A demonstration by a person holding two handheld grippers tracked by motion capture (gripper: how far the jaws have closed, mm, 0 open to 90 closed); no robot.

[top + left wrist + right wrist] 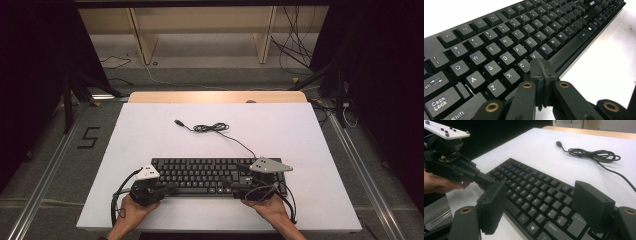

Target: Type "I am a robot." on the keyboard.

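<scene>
Keyboard (210,175) is lying near-centre on the white table (150,135). Left gripper (542,68) is hovering with jaws pressed together over its near-left keys; right gripper (541,207) is hovering jaws wide over the near-right keys.

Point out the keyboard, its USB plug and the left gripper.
keyboard (200,172): high view, middle key rows.
USB plug (559,143): right gripper view, the cable's free end on the table.
left gripper (542,67): left gripper view, tips of the shut jaws over the bottom key row.
</scene>
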